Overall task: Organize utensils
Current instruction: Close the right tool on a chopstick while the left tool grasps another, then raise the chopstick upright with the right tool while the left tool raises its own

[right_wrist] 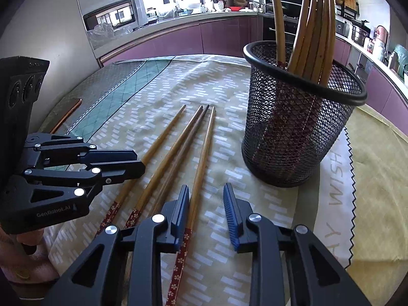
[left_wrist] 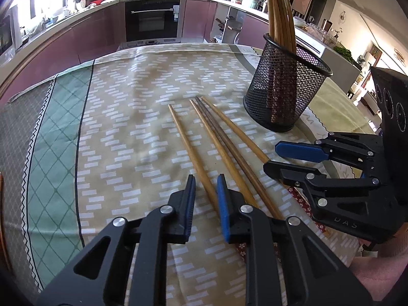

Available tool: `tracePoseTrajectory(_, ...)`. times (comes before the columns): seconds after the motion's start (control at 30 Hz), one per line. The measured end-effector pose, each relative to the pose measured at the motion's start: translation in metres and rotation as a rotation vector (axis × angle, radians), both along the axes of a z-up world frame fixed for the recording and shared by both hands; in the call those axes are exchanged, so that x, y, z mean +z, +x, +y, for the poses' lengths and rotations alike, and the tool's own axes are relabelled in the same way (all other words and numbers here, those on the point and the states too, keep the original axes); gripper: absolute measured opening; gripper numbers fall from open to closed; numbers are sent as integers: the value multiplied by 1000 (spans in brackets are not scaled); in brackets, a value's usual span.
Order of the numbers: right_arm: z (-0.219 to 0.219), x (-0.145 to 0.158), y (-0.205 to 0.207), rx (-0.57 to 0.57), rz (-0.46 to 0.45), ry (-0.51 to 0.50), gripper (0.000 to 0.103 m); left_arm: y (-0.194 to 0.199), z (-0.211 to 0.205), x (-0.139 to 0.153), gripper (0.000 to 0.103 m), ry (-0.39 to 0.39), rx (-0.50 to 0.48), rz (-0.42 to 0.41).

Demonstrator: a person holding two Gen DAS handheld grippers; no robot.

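1. On the tabletop, which is spread with a patterned cloth, four loose chopsticks lie side by side, tips pointing to about 12 o'clock in the right wrist view.
2. At about 1 o'clock from them stands a black mesh holder, upright, with several more chopsticks standing in it, tips down and thick ends fanned above the rim.
3. The left gripper hovers low over the leftmost chopstick of the four. Its jaws stand a little apart on either side of that stick, and the blue pads do not press on it as far as the left wrist view shows.
4. The right gripper points down at the rightmost chopstick. Its jaws are apart; the stick runs just beside the left finger, and the gap between the jaws shows bare cloth.
5. The two middle sticks lie touching each other along most of their length, between the two outer ones.
6. The thick ends of the loose sticks, at 6 o'clock, carry a red flowered band.
7. Each gripper shows in the other's view, at 9 o'clock in the right wrist view and 3 o'clock in the left.
8. A kitchen counter with purple cabinet fronts curves round behind the tabletop.
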State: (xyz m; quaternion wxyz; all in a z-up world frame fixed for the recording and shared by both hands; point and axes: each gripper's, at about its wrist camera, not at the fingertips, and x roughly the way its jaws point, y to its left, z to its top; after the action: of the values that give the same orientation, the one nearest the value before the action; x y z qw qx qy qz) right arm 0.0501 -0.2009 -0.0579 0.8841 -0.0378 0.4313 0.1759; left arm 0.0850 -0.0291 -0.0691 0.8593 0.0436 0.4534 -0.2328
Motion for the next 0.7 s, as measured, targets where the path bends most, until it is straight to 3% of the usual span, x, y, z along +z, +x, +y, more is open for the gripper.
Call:
tracePoseTrajectory(0.2, 6, 0, 6, 0, -6, -14, 23, 9, -1, -1, 11, 2, 17, 4)
tracePoseTrajectory(0.4, 2, 0, 10, -9, 13, 30, 8, 9, 2, -2, 8, -1, 41, -3)
tracePoseTrajectory(0.7, -13, 6, 4, -32, 14, 118, 6, -4, 10, 6, 7, -51, 20, -13)
